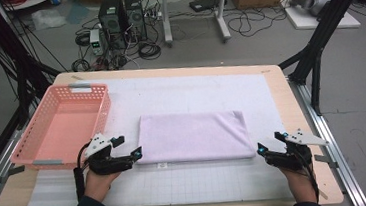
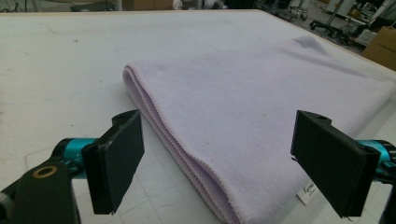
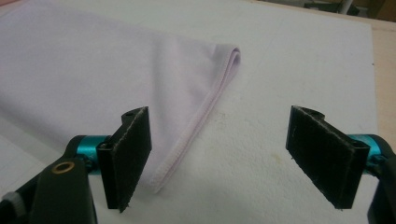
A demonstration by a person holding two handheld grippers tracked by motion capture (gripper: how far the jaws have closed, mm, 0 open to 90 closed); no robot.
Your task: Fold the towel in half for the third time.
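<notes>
**Two open grippers at the near corners of a folded towel**

A folded lilac towel [image 1: 194, 135] lies flat on the white mat [image 1: 195, 89] that covers the wooden table [image 1: 291, 101], roughly at the middle of the mat, its long sides running left to right. A small white label [image 1: 162, 164] lies just beside its near edge.

The left gripper [image 1: 134, 154], held in the person's left hand [image 1: 97, 183], rests low at the towel's near-left corner. In the left gripper view its jaws stand wide apart, and the towel's layered edge [image 2: 187, 154] runs between them without touching either.

The right gripper [image 1: 262, 149], held in the right hand [image 1: 298, 178], sits just off the near-right corner. In the right gripper view its jaws are likewise spread wide; the stitched corner [image 3: 168, 175] of the towel lies beside the left jaw, and bare mat fills the rest of the gap.

A pink plastic basket [image 1: 77, 94] stands on the table's left side, near the left gripper and apart from the towel. Cables and computer towers [image 1: 122, 15] occupy the floor beyond the table.
</notes>
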